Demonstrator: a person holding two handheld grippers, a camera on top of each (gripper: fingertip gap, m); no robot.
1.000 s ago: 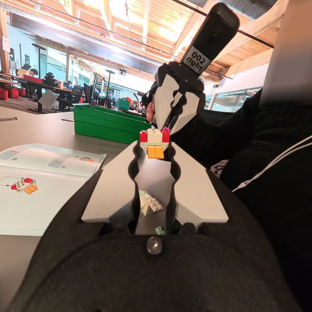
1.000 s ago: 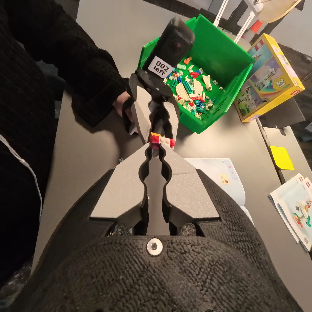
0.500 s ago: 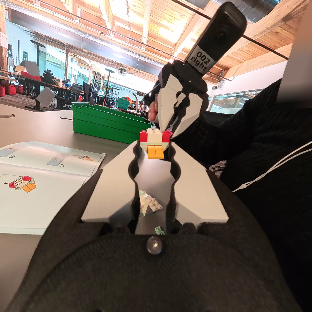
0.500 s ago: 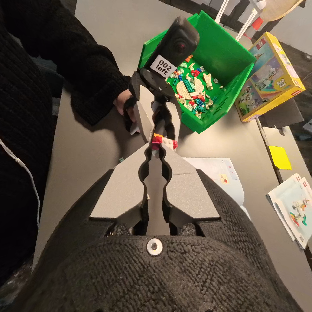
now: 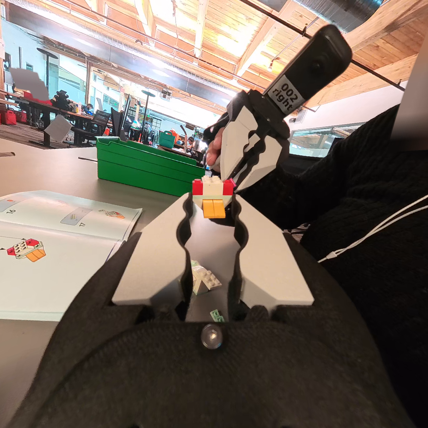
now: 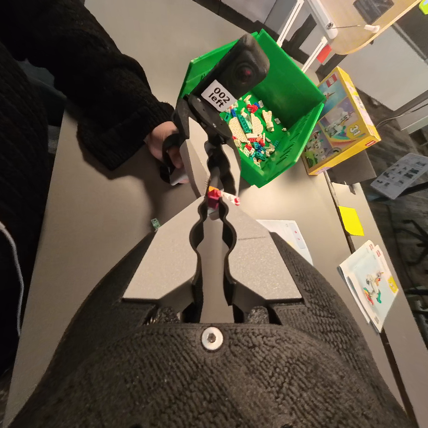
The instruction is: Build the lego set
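My left gripper [image 5: 212,202] is shut on a small lego assembly [image 5: 212,193] with a white middle, red ends and orange slopes, held above the grey table. My right gripper [image 6: 213,202] is shut on a small pink brick [image 6: 213,201]. The brick touches the assembly's red end [image 6: 228,196]. In the left wrist view the right gripper [image 5: 231,184] comes down from the upper right with the pink brick [image 5: 233,183] at the assembly's right side. In the right wrist view the left gripper [image 6: 218,192] reaches in from above.
A green bin [image 6: 289,97] holding several loose bricks stands behind, also in the left wrist view [image 5: 143,166]. An open instruction booklet [image 5: 58,231] lies left. A white sub-assembly [image 5: 205,280] and a small green piece [image 5: 217,316] lie on the table. A yellow lego box [image 6: 342,125], another booklet [image 6: 368,284] and a yellow note [image 6: 350,220] lie right. Left and right tips are no more than a few centimetres apart. Left tips and right tips are each some 12 centimetres from the small green piece [image 5: 217,316]. It turns up in the right wrist view [image 6: 155,223] as well.
Both grippers stay shut on their pieces. The right gripper has tilted and shifted slightly, keeping the pink brick against the assembly's red end.
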